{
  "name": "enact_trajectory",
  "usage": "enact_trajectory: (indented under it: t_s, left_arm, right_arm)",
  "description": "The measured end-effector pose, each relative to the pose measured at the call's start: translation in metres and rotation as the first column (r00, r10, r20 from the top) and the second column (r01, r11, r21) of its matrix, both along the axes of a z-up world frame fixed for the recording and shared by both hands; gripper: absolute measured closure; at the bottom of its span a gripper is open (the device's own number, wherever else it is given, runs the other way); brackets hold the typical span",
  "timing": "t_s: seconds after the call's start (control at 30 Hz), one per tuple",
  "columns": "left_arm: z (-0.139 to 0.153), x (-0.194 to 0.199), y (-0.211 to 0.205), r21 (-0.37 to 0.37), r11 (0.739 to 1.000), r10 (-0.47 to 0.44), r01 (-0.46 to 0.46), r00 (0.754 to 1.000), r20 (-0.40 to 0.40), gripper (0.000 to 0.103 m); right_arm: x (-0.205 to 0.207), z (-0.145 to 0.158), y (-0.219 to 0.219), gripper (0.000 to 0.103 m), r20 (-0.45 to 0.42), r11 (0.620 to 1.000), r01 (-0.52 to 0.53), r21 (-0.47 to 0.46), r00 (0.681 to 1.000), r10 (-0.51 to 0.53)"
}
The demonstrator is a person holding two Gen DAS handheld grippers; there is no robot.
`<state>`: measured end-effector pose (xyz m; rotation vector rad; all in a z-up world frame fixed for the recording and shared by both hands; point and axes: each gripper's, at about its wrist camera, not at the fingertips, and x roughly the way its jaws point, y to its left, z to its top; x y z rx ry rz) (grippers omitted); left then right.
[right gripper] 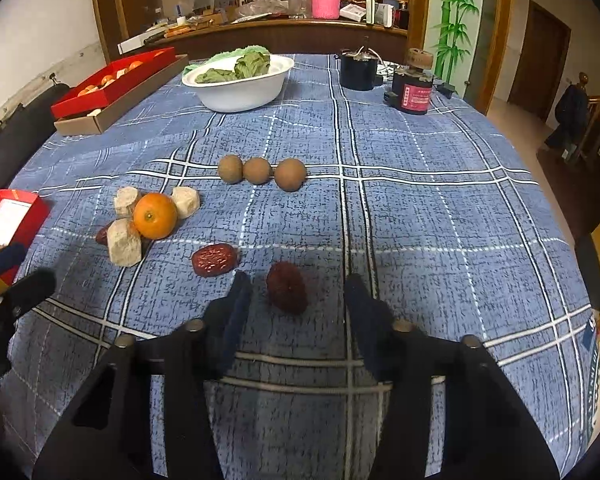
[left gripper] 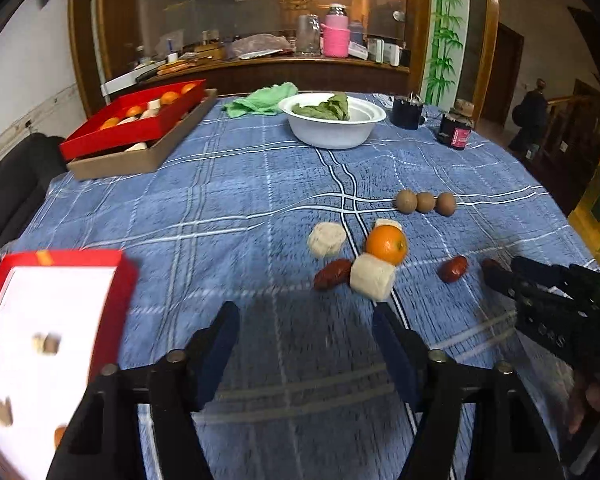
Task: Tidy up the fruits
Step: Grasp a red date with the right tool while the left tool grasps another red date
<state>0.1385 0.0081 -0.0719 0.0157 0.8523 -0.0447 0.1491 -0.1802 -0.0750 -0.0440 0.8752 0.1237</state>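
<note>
Right tool [right gripper: 296, 296] stands with jaws apart, straddling the dark red date [right gripper: 286, 287] on the counter [right gripper: 440, 220] — pads not yet touching, we judge; date's long axis points away, so we simply close.

On the blue checked cloth [right gripper: 440, 220]: one orange [right gripper: 155, 216], three pale chunks [right gripper: 125, 243] around it, three brown round fruits [right gripper: 258, 171] in a row, and three red dates [right gripper: 215, 260]. Beyond them stand one white bowl [right gripper: 240, 88], two dark jars [right gripper: 413, 87] and one green cloth [left gripper: 260, 100]. Two red boxes [left gripper: 132, 120] are in sight, the far one holding at least four oranges.
</note>
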Motion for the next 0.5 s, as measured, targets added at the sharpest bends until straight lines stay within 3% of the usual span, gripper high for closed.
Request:
enact_trajectory:
  t_s: [0.07, 0.23, 0.37, 0.43, 0.5]
  left_arm:
    - [-0.009, 0.013, -0.004, 0.012, 1.000, -0.018, 0.018, 0.999, -0.030, 0.050]
    - [-0.025, 0.035, -0.012, 0.016, 0.999, -0.049, 0.050, 0.996, -0.072, 0.052]
    - [-0.026, 0.046, -0.017, 0.023, 0.998, -0.057, 0.058, 0.997, -0.059, 0.054]
    - [-0.026, 0.048, -0.019, 0.019, 0.998, -0.058, 0.059, 0.997, -0.054, 0.076]
    - [-0.026, 0.049, -0.023, 0.036, 0.997, -0.065, 0.067, 0.997, -0.051, 0.078]
  right_arm:
    - [0.004, -0.003, -0.001, 0.070, -0.016, 1.000, -0.002, 0.003, 1.000, 0.002]
    - [0.004, -0.005, -0.003, 0.070, -0.025, 0.999, -0.004, 0.031, 1.000, 0.005]
    - [0.004, -0.005, -0.004, 0.070, -0.025, 0.999, -0.016, 0.043, 1.000, 0.017]
    - [0.004, -0.005, -0.004, 0.074, -0.025, 0.999, -0.016, 0.044, 1.000, 0.017]
    - [0.004, -0.005, -0.004, 0.080, -0.024, 0.999, -0.019, 0.050, 1.000, 0.020]
